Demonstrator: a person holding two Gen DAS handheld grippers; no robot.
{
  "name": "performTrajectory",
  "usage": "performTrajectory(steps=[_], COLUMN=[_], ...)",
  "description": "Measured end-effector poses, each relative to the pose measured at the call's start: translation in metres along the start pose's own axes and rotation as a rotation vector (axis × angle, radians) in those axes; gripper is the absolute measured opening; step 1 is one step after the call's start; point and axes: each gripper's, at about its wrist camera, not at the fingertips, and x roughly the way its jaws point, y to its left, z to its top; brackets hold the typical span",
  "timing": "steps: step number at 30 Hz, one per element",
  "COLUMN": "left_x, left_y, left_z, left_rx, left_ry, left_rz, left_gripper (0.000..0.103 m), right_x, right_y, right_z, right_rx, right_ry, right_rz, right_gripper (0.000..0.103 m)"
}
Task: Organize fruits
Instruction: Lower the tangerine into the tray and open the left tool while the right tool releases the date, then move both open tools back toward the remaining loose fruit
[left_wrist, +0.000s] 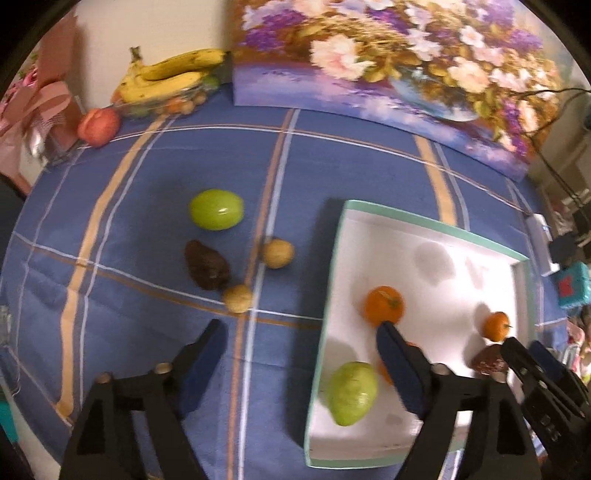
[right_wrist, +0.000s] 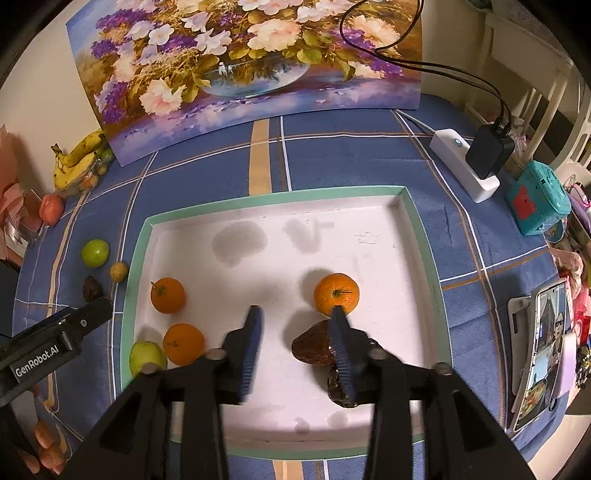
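Three glossy oranges (right_wrist: 336, 294) in tray (right_wrist: 273, 197)

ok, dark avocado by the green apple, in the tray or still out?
Out. The dark avocado lies on the blue cloth beside the green apple, left of the tray rim.
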Motion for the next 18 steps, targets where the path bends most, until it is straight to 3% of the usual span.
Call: performTrajectory(steps=[1, 3, 7, 10, 13, 18], left_x=[0.002, 0.003, 0.003, 0.001, -0.001, -0.005], left_y=[0.004, 0.01, 0.023, 0.032, 0.038, 0.045], left_z=[0.0, -0.001, -0.003, -0.002, 0.0, 0.005], left_rx=[-0.009, -0.022, -0.046, -0.067, -0.086, -0.104], left_ry=[0.001, -0.001, -0.013, -0.024, -0.038, -0.058], left_rz=[0.018, 0.045, 0.087, 0.104, 0.114, 0.133], left_gripper=[0.092, 0.103, 0.103, 0.103, 0.103, 0.103], right_x=[0.001, 0.003, 0.007, 0.009, 0.01, 0.006], right_y=[0.0, 0.0, -0.002, -0.003, -0.004, 0.001], right_z=[0.0, -0.001, -0.002, -0.003, -0.003, -0.001], right_rx=[0.001, 0.004, 0.01, 0.015, 0.013, -0.003], right_ry=[0.001, 0.005, 0.012, 0.004, -0.006, -0.056], right_rz=[0.0, -0.002, -0.023, -0.037, -0.042, -0.029], right_gripper=[0.059, 0.064, 0.082, 0.084, 0.093, 0.093])
